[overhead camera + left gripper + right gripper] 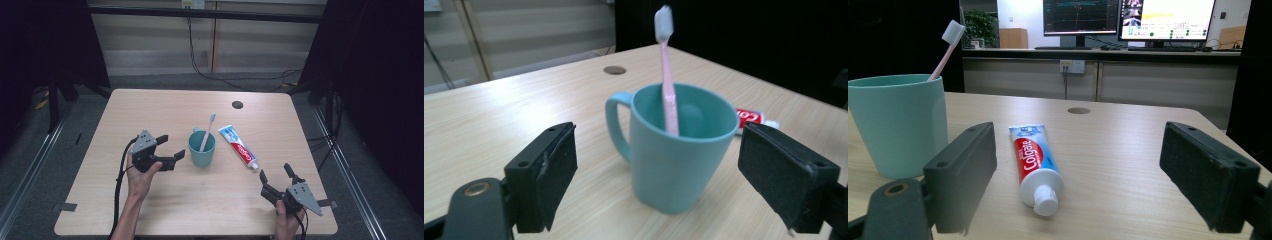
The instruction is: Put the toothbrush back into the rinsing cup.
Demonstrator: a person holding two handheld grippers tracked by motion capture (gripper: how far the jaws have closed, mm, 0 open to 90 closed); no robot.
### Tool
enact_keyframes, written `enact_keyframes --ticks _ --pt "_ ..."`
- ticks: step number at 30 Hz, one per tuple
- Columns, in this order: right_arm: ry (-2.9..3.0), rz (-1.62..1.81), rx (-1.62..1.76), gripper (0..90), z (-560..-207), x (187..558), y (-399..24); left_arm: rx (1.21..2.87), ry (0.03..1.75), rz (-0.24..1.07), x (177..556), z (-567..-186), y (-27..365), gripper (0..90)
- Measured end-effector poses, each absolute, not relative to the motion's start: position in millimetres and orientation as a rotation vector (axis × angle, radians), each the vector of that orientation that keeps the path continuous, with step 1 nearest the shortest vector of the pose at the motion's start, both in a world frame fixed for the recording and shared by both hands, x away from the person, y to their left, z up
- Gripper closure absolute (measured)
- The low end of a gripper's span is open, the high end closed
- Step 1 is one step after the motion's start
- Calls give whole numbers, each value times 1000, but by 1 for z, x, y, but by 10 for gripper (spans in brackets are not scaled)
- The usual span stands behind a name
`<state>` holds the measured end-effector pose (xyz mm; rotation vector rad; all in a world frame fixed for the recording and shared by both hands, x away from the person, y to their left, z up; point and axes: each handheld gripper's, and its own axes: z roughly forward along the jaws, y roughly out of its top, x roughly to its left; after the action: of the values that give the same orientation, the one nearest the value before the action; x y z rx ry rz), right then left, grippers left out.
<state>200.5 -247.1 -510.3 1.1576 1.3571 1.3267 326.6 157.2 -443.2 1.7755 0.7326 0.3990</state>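
On the left half of the desk (150,210), the left gripper (169,148) sits just beside the teal cup (202,149), its fingers (549,175) spread wide and holding nothing; the cup stands upright a little ahead of them, apart from both pads. A pink toothbrush (207,131) rests in the cup, head up, leaning towards the far right; its lower end is hidden inside the cup.

To the right of the cup lies the toothpaste tube (239,145), flat on the desk, long axis running from far-left to near-right, cap towards the person's side. In the right gripper view that cap (1047,200) points almost straight back at the camera — so the tube lies roughly in line with the reach rather than across it.

Farthest right, the right gripper (276,173) is just short of the cap, its fingers (963,170) wide apart and empty. It is judged the nearer hand for the tube; the left is nearer the cup. The tube's far side cannot be seen from either gripper.
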Motion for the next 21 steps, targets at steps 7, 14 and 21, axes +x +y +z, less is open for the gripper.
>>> enact_keyframes --ticks 7,14,21 --pt "1356 1326 1158 146 -510 200 -247 1746 775 420 318 -455 172 159" --pt "1360 1323 1155 145 -510 201 -247 1709 854 485 310 -466 185 157" --pt "1358 1324 1155 145 -510 201 -247 1705 869 543 300 -476 193 157"
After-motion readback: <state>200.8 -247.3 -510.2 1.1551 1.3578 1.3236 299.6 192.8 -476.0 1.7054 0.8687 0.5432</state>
